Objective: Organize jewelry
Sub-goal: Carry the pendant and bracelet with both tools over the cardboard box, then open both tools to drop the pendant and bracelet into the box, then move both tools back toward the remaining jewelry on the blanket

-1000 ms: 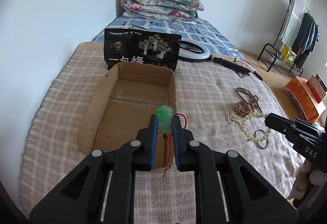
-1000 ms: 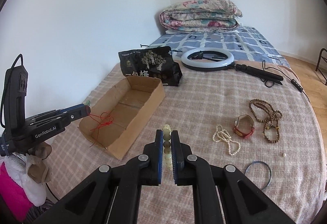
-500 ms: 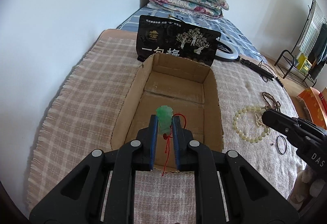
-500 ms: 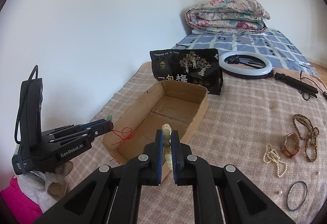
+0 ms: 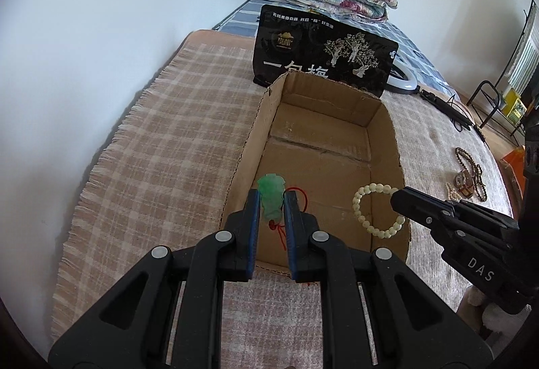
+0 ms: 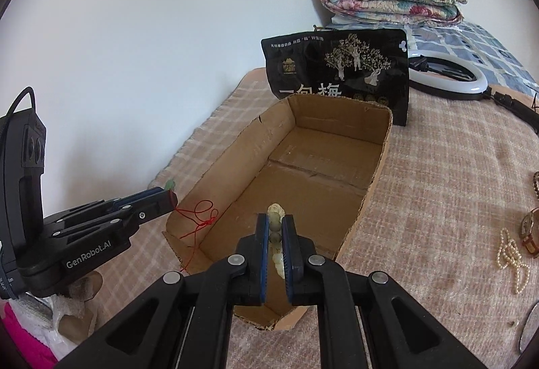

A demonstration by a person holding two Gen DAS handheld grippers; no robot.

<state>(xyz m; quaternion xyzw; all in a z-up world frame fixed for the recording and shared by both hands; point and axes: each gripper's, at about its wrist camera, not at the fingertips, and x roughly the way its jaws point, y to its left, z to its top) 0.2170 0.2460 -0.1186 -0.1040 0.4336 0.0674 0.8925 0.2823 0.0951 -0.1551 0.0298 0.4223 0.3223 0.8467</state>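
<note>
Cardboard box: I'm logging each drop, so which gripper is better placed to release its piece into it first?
Probably right. The right gripper holds the bead bracelet over the box floor, inside the walls. The left gripper holds the green pendant at the near left wall.
</note>
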